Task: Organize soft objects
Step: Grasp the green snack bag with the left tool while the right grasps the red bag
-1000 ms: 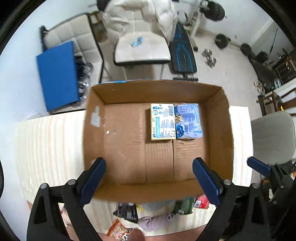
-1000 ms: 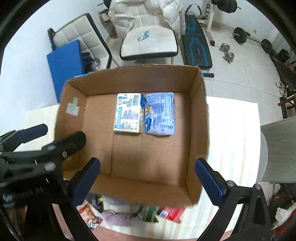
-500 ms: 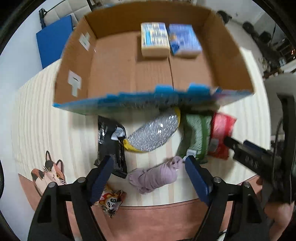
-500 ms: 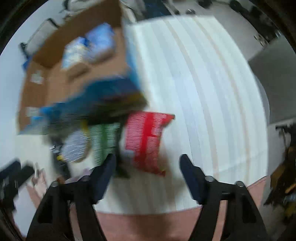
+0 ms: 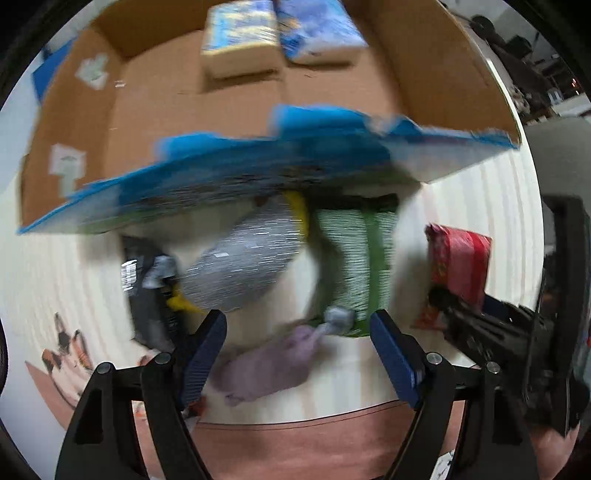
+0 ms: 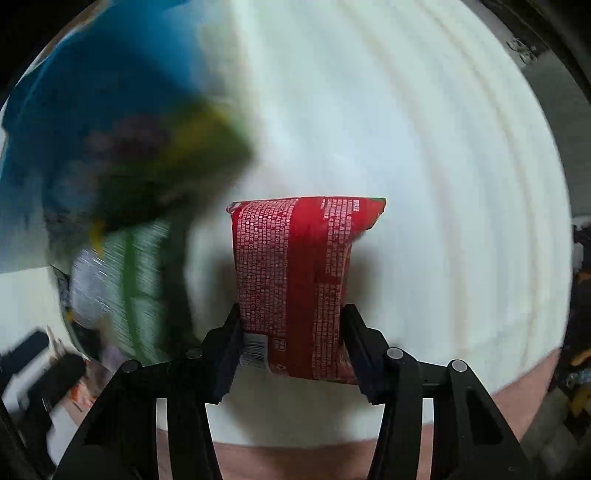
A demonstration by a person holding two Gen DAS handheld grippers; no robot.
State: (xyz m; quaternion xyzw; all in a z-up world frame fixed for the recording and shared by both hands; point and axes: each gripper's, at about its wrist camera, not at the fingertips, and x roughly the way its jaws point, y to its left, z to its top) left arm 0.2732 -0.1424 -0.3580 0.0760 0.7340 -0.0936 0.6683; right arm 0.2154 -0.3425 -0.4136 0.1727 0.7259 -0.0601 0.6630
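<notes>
Nearest our lens, the right tool has its fingers set against both long edges of the red packet, closed on its near end while the rest of the packet lies out over the pale ribbed surface. The left tool hangs with its fingers spread apart and holding nothing, the lilac sock lying on the surface between them. Just beyond sit the silver pouch, the green packet and a dark packet, all blurred in the left wrist view. Farther off stands the cardboard box, with two tissue packs side by side against its far wall. We judge the step in hand to be the red packet's lift toward the box. Doing it well, in our view, means squeezing only enough to hold the crinkly film without crushing its contents, raising it well above the box's blue near wall, and laying it flat beside the tissue packs; gripped at one end, the packet may sag or swing.
</notes>
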